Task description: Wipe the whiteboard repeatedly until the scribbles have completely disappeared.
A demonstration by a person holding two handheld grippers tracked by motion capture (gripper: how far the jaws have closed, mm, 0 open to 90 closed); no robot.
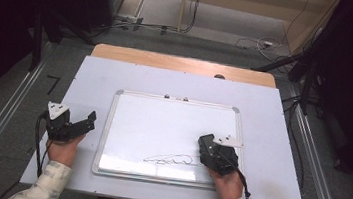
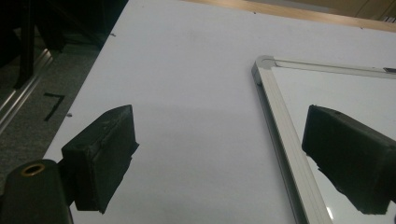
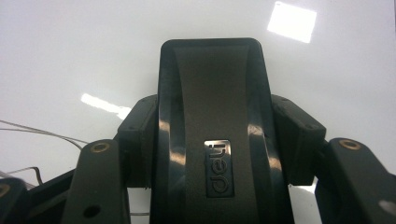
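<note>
Black eraser [image 3: 212, 126] with embossed label

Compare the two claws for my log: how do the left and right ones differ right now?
The left claw is open and holds nothing; the right claw is shut on a black eraser. The left claw hangs over the bare table beside the whiteboard; the right claw is over the whiteboard, next to a scribble. Both are black and hand-held.

Glossy white whiteboard [image 1: 161, 128] framed in brushed silver metal, centre of frame, mirroring ceiling lights. Matt pale sheet [image 1: 90, 84] beneath, over a smooth light-wood tabletop [image 1: 183, 62] along its upper edge. Black plastic eraser [image 3: 212, 126], satin with shiny ridges; rough, matt black pads [image 2: 100, 156].
</note>
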